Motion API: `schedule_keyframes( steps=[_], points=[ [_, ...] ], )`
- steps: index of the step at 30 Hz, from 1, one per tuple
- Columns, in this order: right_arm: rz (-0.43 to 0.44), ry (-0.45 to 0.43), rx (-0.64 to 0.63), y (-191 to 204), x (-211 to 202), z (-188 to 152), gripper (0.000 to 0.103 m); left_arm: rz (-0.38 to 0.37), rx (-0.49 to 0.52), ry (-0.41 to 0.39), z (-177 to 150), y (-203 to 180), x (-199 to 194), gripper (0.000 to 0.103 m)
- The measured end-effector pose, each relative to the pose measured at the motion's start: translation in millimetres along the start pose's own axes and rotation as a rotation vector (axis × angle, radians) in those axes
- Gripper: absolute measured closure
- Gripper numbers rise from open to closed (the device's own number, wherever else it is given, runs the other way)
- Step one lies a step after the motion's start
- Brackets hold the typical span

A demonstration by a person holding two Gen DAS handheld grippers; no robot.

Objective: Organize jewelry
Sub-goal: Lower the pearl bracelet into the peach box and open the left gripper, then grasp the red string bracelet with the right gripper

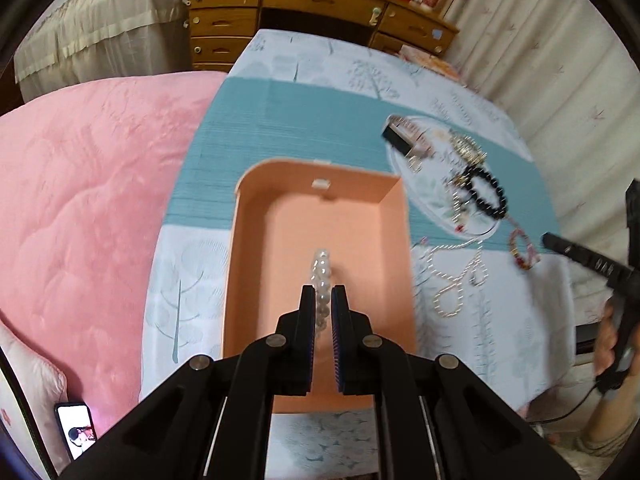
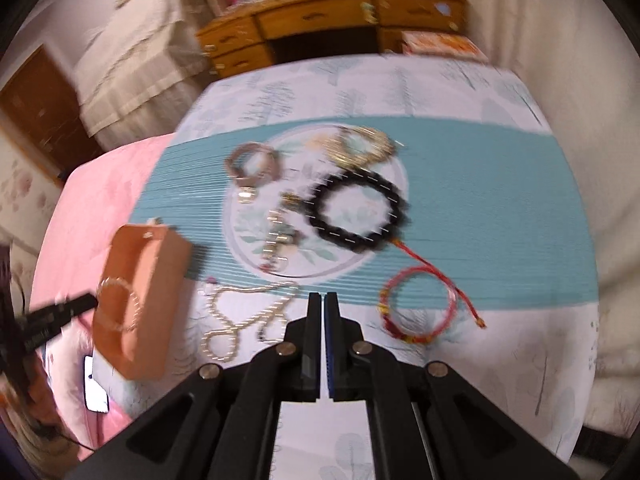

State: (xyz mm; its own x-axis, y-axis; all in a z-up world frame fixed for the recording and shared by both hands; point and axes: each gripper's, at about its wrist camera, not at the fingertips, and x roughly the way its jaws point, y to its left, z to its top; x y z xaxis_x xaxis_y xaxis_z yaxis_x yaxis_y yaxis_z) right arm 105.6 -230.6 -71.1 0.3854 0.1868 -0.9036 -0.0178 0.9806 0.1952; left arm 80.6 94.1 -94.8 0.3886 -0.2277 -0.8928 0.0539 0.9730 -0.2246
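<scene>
My left gripper (image 1: 323, 289) is shut on a clear pearl-like bead bracelet (image 1: 320, 270) and holds it over the open peach box (image 1: 256, 280). The right wrist view shows the same box (image 2: 160, 248) at the left with the bracelet (image 2: 120, 304) in front of it. My right gripper (image 2: 323, 295) is shut and empty above the cloth, between a pearl necklace (image 2: 240, 320) and a red cord bracelet (image 2: 416, 304). A black bead bracelet (image 2: 356, 208), a watch (image 2: 252, 164) and gold pieces (image 2: 360, 146) lie beyond it.
The jewelry lies on a teal and white cloth (image 2: 480, 200) over the bed. A pink quilt (image 1: 80, 200) is to the left, with a phone (image 1: 76, 428) near it. A wooden dresser (image 1: 312, 4) stands behind. Curtains hang at the right.
</scene>
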Motion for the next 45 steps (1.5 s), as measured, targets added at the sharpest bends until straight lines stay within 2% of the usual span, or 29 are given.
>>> schedule_keyframes(
  steps=[2,3,4,5,7,9,12,15,22,24,26,29,36,42,45],
  points=[
    [-0.026,0.018,0.058,-14.9,3.5,0.3,0.091,-0.001,-0.002,-0.002,-3.5,-0.2,4.5,0.074],
    [-0.044,0.020,0.083,-22.1,5.0,0.5,0.088,-0.005,-0.010,-0.011,-5.4,0.5,5.2,0.050],
    [-0.063,0.020,0.107,-29.1,6.1,0.4,0.081,-0.007,-0.017,-0.029,-6.0,0.7,4.1,0.031],
    [-0.075,0.019,0.125,-35.1,7.0,0.2,0.076,-0.006,-0.028,-0.057,-6.9,1.6,1.3,0.027],
    [-0.076,0.027,0.156,-43.9,9.7,-0.1,0.074,-0.012,-0.044,-0.116,-7.0,3.1,-5.8,0.026],
    [-0.073,0.041,0.187,-51.5,14.0,-0.4,0.074,-0.049,-0.063,-0.163,-6.3,5.5,-12.2,0.026],
    [-0.092,0.061,0.215,-60.1,21.8,-1.5,0.074,-0.088,-0.106,-0.173,-3.4,10.4,-14.8,0.026],
    [-0.108,0.077,0.228,-65.2,29.2,-3.0,0.074,-0.075,-0.125,-0.160,-3.1,13.8,-13.3,0.026],
    [-0.158,0.080,0.203,-68.3,44.4,0.7,0.075,0.012,-0.128,-0.148,-6.1,14.2,-12.1,0.026],
    [-0.182,0.069,0.182,-66.4,45.8,1.8,0.078,0.034,-0.113,-0.160,-7.2,11.7,-13.6,0.026],
    [-0.181,0.056,0.172,-65.9,46.6,1.9,0.098,0.054,-0.090,-0.180,-9.2,8.6,-16.9,0.026],
    [-0.169,0.037,0.158,-64.1,45.6,-0.4,0.098,0.073,-0.066,-0.213,-11.8,4.2,-22.8,0.026],
    [-0.049,-0.063,0.146,-40.9,6.5,-1.5,0.098,0.084,-0.055,-0.244,-12.0,2.0,-31.8,0.032],
    [0.107,-0.148,0.013,27.5,-38.5,3.0,0.098,0.092,-0.069,-0.263,-14.3,6.1,-40.4,0.032],
    [0.190,-0.160,-0.072,70.6,-45.6,3.8,0.098,0.091,-0.081,-0.264,-17.5,8.2,-42.2,0.032]
  ],
)
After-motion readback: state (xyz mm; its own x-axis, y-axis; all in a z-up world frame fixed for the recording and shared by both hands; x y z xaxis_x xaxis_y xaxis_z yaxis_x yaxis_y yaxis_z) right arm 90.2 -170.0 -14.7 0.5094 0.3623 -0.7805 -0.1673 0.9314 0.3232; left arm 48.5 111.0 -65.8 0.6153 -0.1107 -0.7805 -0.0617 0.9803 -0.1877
